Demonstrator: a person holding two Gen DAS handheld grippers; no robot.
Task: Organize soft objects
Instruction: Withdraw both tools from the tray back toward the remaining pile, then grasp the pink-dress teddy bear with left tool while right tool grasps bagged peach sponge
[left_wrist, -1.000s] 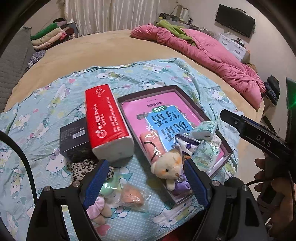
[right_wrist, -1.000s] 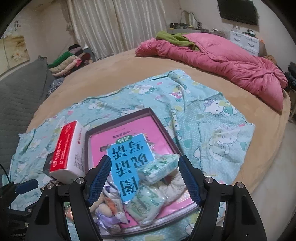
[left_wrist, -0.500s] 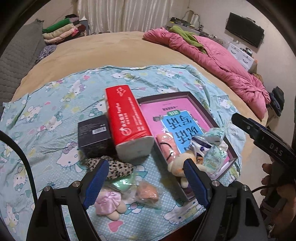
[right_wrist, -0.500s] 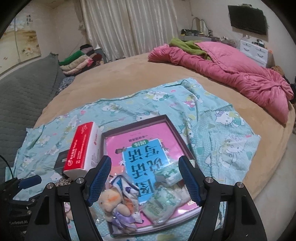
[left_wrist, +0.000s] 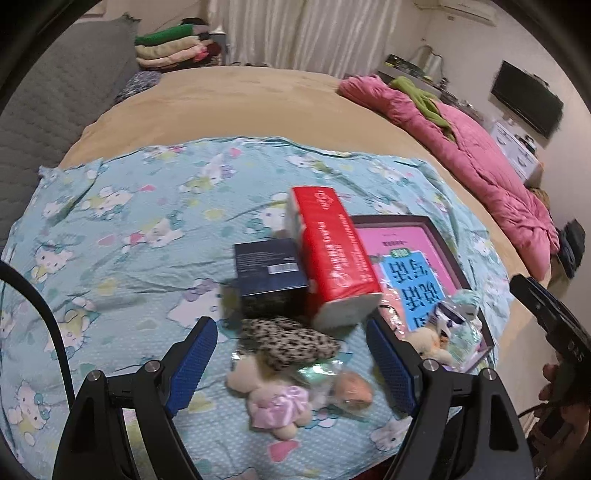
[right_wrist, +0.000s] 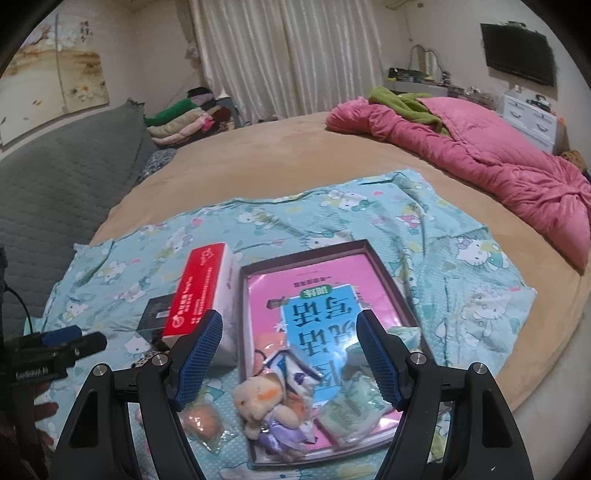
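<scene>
A shallow dark-rimmed box (right_wrist: 384, 266) with a pink book inside lies on the blue cartoon-print sheet. In it sit a cream plush bear (right_wrist: 264, 400), a small blue-white packet (right_wrist: 295, 373) and green tissue packs (right_wrist: 351, 410). Outside it lie a leopard-print pouch (left_wrist: 291, 341), a pink plush doll (left_wrist: 275, 400) and a wrapped orange piece (left_wrist: 352, 387), also in the right wrist view (right_wrist: 203, 415). My left gripper (left_wrist: 291, 362) is open and empty above the loose items. My right gripper (right_wrist: 290, 356) is open and empty above the box's near end.
A red-and-white tissue pack (left_wrist: 328, 254) and a dark blue box (left_wrist: 269, 273) lie left of the box. A pink quilt (right_wrist: 480, 166) lies at the bed's far right. Folded clothes (right_wrist: 181, 122) are stacked at the back. The bed edge drops off at right.
Both grippers have pulled back and risen. The left view has swung left, from over the bear in the box to over the loose items. Both stay open.
</scene>
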